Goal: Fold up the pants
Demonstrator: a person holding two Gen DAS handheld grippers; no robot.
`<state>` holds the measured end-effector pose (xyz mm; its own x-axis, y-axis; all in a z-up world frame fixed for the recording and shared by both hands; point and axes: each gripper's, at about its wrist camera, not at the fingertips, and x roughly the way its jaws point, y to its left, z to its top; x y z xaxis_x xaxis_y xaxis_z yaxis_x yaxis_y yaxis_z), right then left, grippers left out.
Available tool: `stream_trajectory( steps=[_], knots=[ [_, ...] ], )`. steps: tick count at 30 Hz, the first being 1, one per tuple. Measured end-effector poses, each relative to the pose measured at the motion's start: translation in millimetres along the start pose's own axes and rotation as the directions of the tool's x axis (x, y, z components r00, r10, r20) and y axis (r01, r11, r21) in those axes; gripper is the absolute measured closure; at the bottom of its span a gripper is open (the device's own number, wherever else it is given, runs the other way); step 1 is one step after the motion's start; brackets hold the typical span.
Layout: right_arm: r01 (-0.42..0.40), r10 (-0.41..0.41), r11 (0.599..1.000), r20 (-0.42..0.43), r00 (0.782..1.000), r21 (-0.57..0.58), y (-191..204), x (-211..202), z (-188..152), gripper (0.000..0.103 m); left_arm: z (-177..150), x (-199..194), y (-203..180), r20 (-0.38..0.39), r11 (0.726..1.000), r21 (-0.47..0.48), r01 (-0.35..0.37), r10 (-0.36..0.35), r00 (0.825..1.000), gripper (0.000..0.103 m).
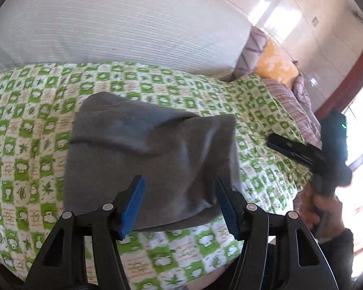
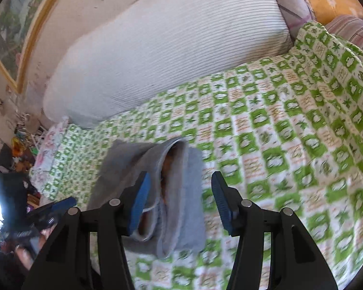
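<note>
Bed (image 1: 48,125) with green-checked cover: grey pants (image 1: 145,149) lie folded, both jaws parted and empty; final smoothing is judged outstanding.

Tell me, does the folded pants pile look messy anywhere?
A little. The grey pants lie folded on the green checked bedspread, but the layers at the near end gape open unevenly, and a white drawstring pokes out.

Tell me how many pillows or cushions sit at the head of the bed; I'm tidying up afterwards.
3, maybe more hidden: a big white striped pillow along the wall, a purple-checked cushion at its right end, and a pink plaid pillow below it on the green-checked bedspread.
</note>
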<state>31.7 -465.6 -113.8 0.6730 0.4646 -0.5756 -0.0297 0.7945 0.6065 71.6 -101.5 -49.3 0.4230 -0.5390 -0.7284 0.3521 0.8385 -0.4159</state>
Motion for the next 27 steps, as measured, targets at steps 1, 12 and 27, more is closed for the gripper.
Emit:
stream_trajectory(
  steps=[1, 12, 27],
  knots=[
    [-0.012, 0.012, 1.000, -0.003, 1.000, -0.005, 6.8, 0.3, -5.2, 0.048, -0.1, 0.0, 5.6, -0.001, 1.000, -0.010, -0.013, 0.013, 1.000, 0.042],
    [-0.016, 0.015, 0.999, -0.033, 0.999, -0.035, 53.2, 23.7, -44.7, 0.046, -14.1, 1.1, 66.7, -0.047, 0.991, -0.062, -0.116, 0.113, 0.992, 0.042],
    [0.153, -0.154, 0.988, -0.086, 0.984, -0.021, 54.3, 77.5, -67.1, 0.091, -26.3, 56.6, 116.8, -0.236, 0.984, -0.151, -0.096, 0.058, 0.970, 0.058]
  ],
)
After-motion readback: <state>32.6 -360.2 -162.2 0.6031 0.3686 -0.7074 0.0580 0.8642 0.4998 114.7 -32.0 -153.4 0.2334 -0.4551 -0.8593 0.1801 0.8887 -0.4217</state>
